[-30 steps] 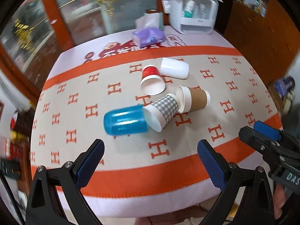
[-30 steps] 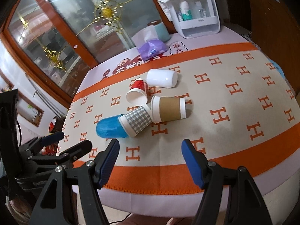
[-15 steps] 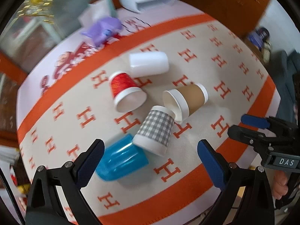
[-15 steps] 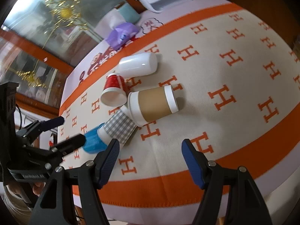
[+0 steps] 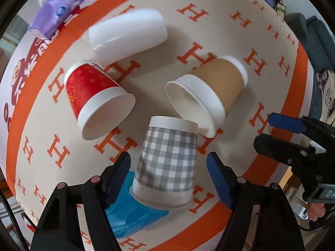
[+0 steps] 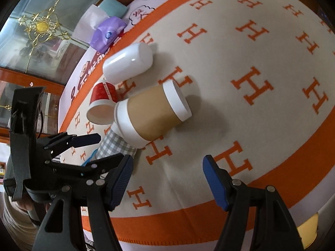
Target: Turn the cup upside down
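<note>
— What differs from half a second ago?

— The left gripper [image 5: 168, 172] has come down close over the cups. Its blue-padded fingers, spread apart, now flank the grey-and-white checked paper cup [image 5: 166, 165] at the lower centre of the left wrist view without touching it; before, that cup lay well above them. The cups fill far more of the frame. The right gripper [image 6: 167, 176] has also dropped nearer the cloth — its fingers are spread wide too, with nothing between them but the beige tablecloth with orange H marks [image 6: 261, 67].

— Where does the checked cup lie?

— On its side, mouth toward the bottom of the frame, resting over the translucent blue plastic cup [image 5: 134, 213]. Its base touches the rim of the brown paper cup with white bands [image 5: 217, 87].

— Count the cups.

— Five, all on their sides: one checked, one blue, one brown, one red paper cup with a white rim [image 5: 94, 96] at centre left, and one plain white plastic cup [image 5: 127, 34] at upper centre.

— Anything else?

— One purple tissue pack [image 5: 55, 13] at the upper left, and two grippers; the right one shows at the right edge of the left view.
</note>
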`<state>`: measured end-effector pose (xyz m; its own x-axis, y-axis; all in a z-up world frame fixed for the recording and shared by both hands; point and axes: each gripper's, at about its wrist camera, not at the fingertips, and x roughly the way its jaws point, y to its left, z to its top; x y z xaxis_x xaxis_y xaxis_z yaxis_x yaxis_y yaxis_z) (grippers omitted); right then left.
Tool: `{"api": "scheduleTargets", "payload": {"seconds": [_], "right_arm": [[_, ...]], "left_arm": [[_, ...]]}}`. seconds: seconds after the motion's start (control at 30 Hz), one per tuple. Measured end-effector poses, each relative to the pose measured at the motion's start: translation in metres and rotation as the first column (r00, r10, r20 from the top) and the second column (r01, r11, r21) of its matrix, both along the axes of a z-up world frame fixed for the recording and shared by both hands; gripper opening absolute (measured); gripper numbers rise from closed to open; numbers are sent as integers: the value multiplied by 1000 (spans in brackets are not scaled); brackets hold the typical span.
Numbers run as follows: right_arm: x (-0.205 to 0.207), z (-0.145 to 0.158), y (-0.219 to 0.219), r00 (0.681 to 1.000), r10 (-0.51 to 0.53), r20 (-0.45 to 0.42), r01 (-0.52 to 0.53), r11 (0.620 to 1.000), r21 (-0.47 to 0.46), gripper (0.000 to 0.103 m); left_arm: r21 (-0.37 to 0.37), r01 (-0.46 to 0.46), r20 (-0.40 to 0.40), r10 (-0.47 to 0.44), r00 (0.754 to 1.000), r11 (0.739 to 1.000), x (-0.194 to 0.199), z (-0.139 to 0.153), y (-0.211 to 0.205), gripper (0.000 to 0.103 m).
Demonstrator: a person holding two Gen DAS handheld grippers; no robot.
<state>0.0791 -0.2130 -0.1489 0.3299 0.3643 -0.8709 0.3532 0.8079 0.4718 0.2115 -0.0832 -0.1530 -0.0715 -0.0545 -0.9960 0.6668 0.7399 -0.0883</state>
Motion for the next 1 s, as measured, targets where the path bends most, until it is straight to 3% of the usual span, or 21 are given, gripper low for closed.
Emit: {"api": "scheduleTargets", "payload": {"seconds": [0.23, 0.5, 1.0], "right_arm": [[-3, -9, -1, 999, -33, -19, 33, 999, 7, 69], [-15, -8, -3, 998, -53, -21, 53, 999, 4, 69], [-37, 20, -12, 999, -21, 24, 21, 1000, -2, 69]], "left_arm": [[13, 35, -48, -35, 998, 999, 2, -18, -6, 62], [8, 37, -50, -37, 998, 999, 2, -25, -14, 60], [-40, -62, -24, 61, 998, 997, -40, 37, 2, 60]]}}
